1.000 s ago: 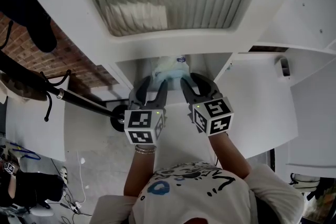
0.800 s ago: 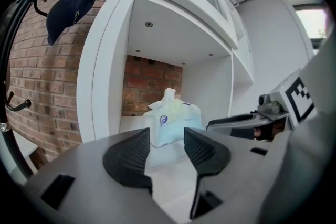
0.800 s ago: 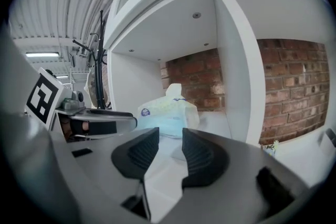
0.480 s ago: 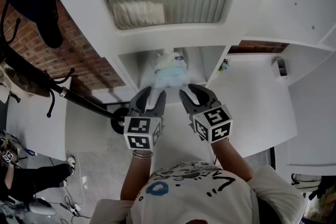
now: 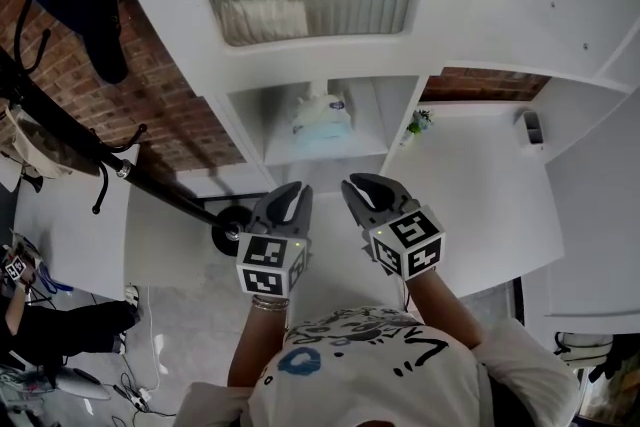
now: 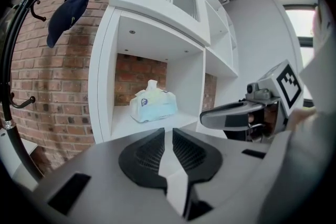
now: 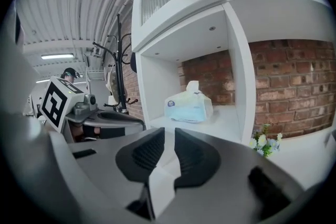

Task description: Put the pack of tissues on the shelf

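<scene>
Both tools are empty. The left hand-held gripper (image 5: 287,199) has its jaws drawn in to a narrow slit with nothing between the ribbed pads, and they have just been closing. The right hand-held gripper (image 5: 366,189) shows the same: a slim gap, nothing in it, jaws likewise just closing. The two are held side by side in front of the person, both aimed at the open compartment ahead and clear of everything.

Beyond them, the pack of tissues (image 5: 322,113) lies on the shelf (image 5: 352,149), inside the white cubby with the brick back wall. It sits flat on its base, a little back from the front edge, and touches neither side wall. Judged from how it lies, the placing looks done.

As for handling, the pack (image 7: 189,106) looks like a soft film-wrapped bundle, pale blue and white, with one tissue sticking up from the top slot. It is probably very light and will give under pressure, so a hard squeeze would only crush it. The film is likely slick, so a light pinch may slide. The safest hold would be across the body, low down, where the stack inside gives some firmness. With two tools, one at each short end should work. The loose tissue on top is no handle; it would simply pull out.

To the right, a small sprig of flowers (image 7: 265,144) stands outside the cubby.
</scene>
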### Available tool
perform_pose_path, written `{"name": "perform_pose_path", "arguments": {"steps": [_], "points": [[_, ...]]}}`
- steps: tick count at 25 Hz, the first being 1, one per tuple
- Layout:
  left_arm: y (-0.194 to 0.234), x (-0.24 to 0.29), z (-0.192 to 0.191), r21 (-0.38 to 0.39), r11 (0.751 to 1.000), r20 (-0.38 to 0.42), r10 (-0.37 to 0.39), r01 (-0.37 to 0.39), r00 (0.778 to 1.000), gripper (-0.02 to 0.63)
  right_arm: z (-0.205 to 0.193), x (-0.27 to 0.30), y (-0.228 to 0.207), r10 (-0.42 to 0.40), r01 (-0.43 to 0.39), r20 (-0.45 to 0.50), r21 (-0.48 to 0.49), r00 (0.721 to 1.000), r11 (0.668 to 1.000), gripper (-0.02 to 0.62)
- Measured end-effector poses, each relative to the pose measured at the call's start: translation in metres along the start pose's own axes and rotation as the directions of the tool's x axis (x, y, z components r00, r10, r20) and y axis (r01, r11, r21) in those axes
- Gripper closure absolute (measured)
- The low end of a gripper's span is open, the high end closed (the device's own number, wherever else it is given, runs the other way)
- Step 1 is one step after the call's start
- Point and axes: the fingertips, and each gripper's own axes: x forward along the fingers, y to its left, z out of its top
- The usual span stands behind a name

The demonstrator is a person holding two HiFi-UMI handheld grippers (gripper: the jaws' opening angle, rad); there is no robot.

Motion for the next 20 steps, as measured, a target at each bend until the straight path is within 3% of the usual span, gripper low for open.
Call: {"name": "perform_pose_path", "arguments": {"steps": [5,10,20], "points": [[-0.013,-0.009,-0.005,0.009,0.999,0.005,-0.041,0.041,0.999,0.578,-0.002,-0.011,0.007,0.033,-0.033,0.002,-0.002,0.999,0.999,0.548],[-0.030,-0.019,-0.013,-0.015,0.990,0.009,-0.138,0.138,0.990,0.591,-0.006,-0.022,0.015,0.053,-0.052,0.007,-0.016,0.999,0.998,0.558],[-0.057,-0.044,-0.013,0.047,0.976,0.061,-0.215,0.213,0.975,0.591,-0.009,-0.047,0.034,0.111,-0.109,0.047,-0.036,0.993,0.993,0.565]]}}
